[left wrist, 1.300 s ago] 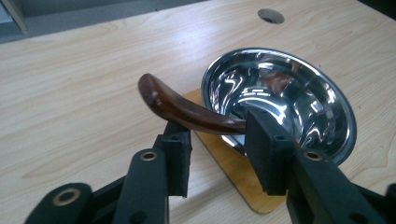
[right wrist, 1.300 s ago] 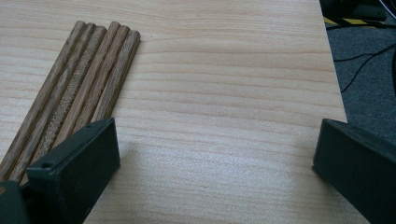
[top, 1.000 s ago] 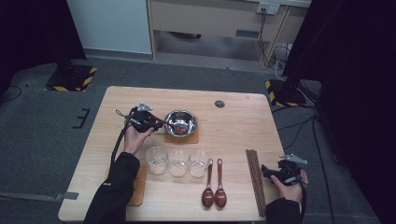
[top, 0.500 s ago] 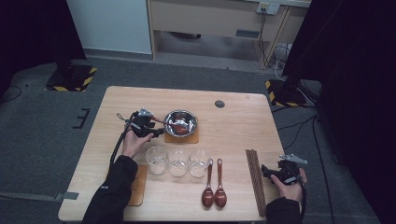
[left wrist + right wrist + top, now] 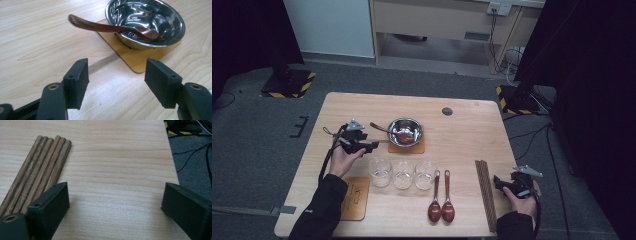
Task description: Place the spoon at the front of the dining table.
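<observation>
**Spoon resting in steel bowl, both grippers spread**

Landmark: steel bowl (image 5: 404,131) on a wooden coaster (image 5: 140,56). Brown spoon (image 5: 112,28) lying inside, handle jutting over the rim toward the left gripper (image 5: 373,146). That gripper just beside the bowl, jaws wide apart, holding nothing. Right gripper (image 5: 497,182) well away from the bowl, near the chopsticks (image 5: 37,176), jaws likewise spread.

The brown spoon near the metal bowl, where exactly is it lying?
In the high view, the brown spoon rests in the metal bowl left of table centre, handle over the rim toward the left hand-held gripper.
</observation>
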The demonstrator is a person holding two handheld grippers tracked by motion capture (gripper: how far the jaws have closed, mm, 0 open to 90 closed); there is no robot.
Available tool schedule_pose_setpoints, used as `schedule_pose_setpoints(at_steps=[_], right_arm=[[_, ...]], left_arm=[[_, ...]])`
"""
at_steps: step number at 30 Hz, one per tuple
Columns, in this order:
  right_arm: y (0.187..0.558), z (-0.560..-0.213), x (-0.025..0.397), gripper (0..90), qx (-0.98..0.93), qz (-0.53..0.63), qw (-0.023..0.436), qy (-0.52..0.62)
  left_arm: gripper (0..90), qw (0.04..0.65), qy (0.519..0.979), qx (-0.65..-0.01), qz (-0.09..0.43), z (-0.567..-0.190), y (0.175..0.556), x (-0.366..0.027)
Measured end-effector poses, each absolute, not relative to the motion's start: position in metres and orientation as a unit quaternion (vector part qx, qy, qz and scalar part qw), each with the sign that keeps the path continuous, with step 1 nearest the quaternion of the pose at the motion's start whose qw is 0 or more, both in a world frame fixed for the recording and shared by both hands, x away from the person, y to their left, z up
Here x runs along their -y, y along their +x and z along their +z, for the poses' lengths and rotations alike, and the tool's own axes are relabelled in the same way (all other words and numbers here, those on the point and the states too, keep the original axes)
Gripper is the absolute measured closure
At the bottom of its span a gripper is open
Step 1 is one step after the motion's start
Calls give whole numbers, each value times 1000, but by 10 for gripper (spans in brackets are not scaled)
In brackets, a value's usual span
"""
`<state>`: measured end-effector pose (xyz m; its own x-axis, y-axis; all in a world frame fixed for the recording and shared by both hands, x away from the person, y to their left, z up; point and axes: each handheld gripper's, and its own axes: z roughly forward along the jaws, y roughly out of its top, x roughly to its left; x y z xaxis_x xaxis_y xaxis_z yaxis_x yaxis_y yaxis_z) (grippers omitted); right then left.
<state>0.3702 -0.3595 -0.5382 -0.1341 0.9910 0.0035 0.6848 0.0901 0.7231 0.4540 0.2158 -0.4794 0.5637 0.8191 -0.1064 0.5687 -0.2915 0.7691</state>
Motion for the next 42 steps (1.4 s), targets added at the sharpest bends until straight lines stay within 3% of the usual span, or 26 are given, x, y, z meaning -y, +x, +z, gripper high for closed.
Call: schedule_pose_setpoints(at_steps=[5, 19, 42], right_arm=[[368, -537, 361, 127, -685, 297, 266, 610], [362, -522, 359, 131, -677, 315, 283, 602], [354, -491, 333, 142, -689, 350, 290, 564]], left_arm=[[342, 398, 789, -439, 160, -478, 441, -226], [281, 403, 767, -470, 166, -484, 412, -253], [199, 349, 740, -538, 202, -513, 391, -304]])
